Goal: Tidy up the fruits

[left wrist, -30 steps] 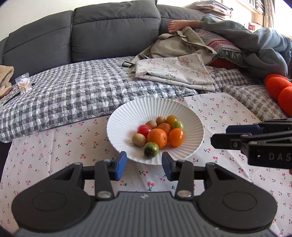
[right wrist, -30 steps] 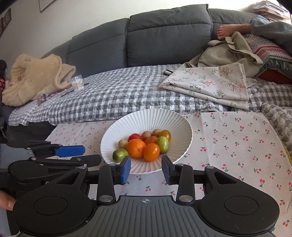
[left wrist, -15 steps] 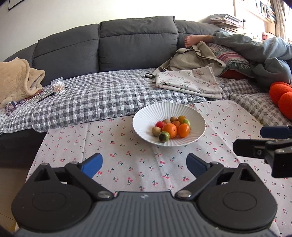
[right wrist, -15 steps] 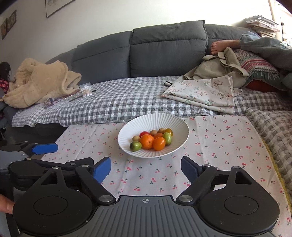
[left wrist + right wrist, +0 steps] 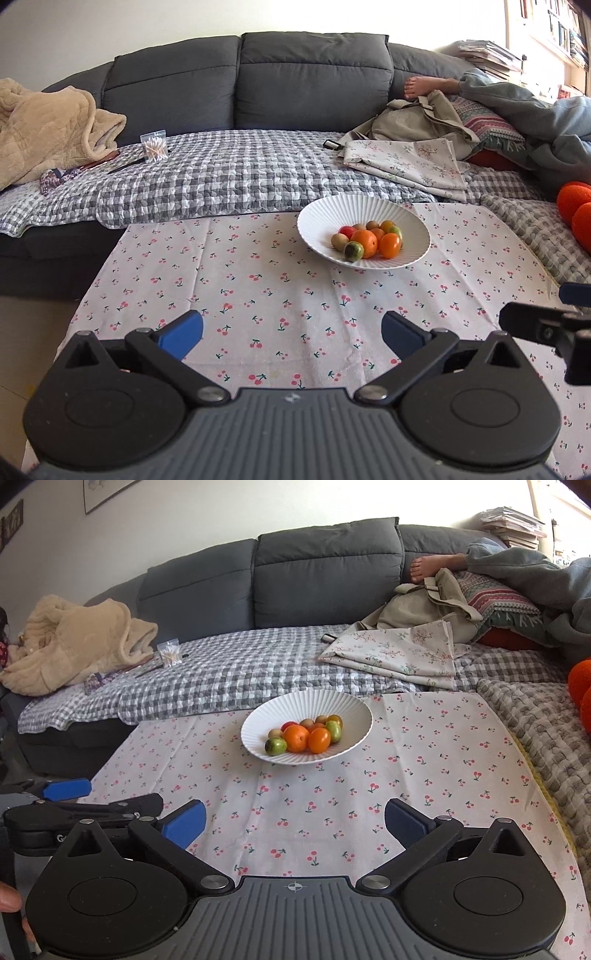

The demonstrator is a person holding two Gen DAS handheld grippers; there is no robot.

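At the far left, a beige blanket (image 5: 74,642) is bunched on the grey sofa (image 5: 325,572), and a small clear bag of cotton swabs (image 5: 169,653) is set just beside it on the grey checked quilt (image 5: 236,675). The left gripper (image 5: 291,332) is held low over the near edge of the table, which is covered by a white cloth printed with cherries (image 5: 258,280). Its jaws have just been opening and are now spread wide, released, with nothing between the blue pads (image 5: 183,330) but bare cloth. In the right wrist view this gripper is seen from the side at the near left edge of the table.

Toward the far edge of the table, near its middle, a white ribbed bowl (image 5: 280,709) is set on the cloth, well apart from both grippers. The fruits (image 5: 306,733) are gathered inside it in one cluster: an orange (image 5: 296,737), a smaller orange fruit (image 5: 319,740) touching it, a green one (image 5: 275,746) at the front, a red one (image 5: 289,725) and several brownish and yellow-green ones behind.

The right gripper (image 5: 295,821) is likewise held over the near edge of the table; its jaws have also just been opening and are released wide, nothing gripped. A folded floral cloth (image 5: 399,650) is laid on the quilt beyond the bowl, a tan bag (image 5: 424,605) behind it. A bare foot (image 5: 432,563) is rested on the sofa at the far right, and orange cushions (image 5: 576,210) are seen at the right edge.
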